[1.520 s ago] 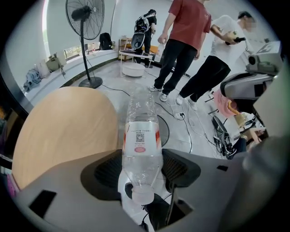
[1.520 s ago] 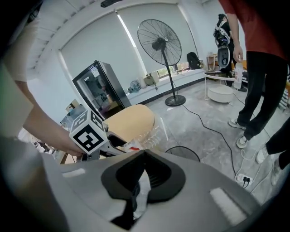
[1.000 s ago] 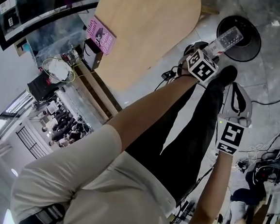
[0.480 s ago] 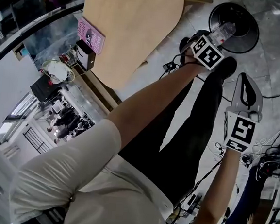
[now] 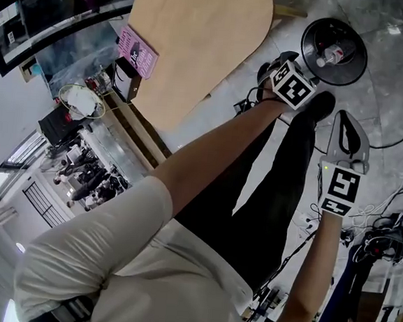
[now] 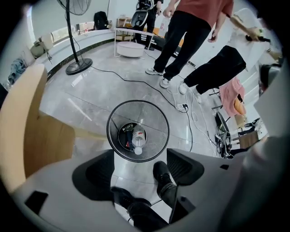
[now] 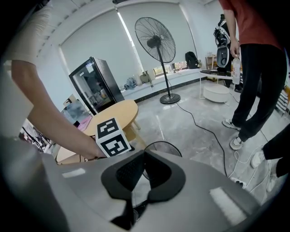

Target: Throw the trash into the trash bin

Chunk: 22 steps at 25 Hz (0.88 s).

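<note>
Left hand-held gripper (image 6: pixel 140 165): jaws just opened wide, empty
Bottle (image 6: pixel 137 139): dropped, now inside trash bin (image 6: pixel 155 121), disposal done
Right hand-held gripper (image 7: pixel 144 153): closed, empty

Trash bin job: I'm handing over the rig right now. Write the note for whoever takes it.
Left gripper: open, jaws have just been opening, nothing between them, poised above the trash bin.
Right gripper: shut, empty, held away from the bin.
Plastic bottle: lying inside the bin.
Done: the bottle is in the bin.
Left: probably just draw the left gripper back; no further trash shows near either gripper.
</note>
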Motion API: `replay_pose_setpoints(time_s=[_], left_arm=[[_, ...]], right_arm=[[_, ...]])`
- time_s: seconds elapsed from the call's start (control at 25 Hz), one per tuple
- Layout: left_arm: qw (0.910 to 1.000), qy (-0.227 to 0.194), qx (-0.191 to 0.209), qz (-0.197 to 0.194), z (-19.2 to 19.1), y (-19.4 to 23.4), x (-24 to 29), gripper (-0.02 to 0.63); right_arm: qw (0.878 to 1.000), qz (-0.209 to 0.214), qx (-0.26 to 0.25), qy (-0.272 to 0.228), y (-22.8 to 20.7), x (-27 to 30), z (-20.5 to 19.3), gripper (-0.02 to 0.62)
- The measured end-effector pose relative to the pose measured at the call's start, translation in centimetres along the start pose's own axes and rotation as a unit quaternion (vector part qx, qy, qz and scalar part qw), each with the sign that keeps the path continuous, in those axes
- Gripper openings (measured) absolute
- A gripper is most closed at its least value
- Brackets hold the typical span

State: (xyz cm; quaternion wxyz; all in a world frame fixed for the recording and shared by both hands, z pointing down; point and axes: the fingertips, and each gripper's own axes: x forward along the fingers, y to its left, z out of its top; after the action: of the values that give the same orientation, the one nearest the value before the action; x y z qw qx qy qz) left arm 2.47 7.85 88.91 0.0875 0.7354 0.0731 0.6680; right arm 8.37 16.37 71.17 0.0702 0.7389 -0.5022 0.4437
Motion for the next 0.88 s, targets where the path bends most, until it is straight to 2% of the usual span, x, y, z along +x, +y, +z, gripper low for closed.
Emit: replay_pose_setpoints(time_s=[0.16, 0.32, 0.68, 0.88], left_arm=[[0.9996, -0.026, -0.009, -0.002, 0.7, -0.1, -3.1, 0.347], [0.9986, -0.048, -0.012, -0.021, 1.2, -1.3, -7.8, 0.345], [0.9929, -0.115, -0.018, -0.026, 3.2, -2.5, -22.1, 0.333], [0.9845, -0.172, -0.021, -0.025, 5.5, -3.7, -30.2, 0.296]], right_arm=[[1.000, 0.005, -0.009, -0.004, 1.1, -1.4, 1.8, 0.011], [1.000, 0.003, -0.010, -0.006, 2.3, -4.1, 3.5, 0.011], [0.999, -0.002, -0.044, -0.010, 5.4, -12.0, 11.3, 0.011], [0.999, 0.002, -0.029, -0.032, 5.6, -16.1, 15.5, 0.011]])
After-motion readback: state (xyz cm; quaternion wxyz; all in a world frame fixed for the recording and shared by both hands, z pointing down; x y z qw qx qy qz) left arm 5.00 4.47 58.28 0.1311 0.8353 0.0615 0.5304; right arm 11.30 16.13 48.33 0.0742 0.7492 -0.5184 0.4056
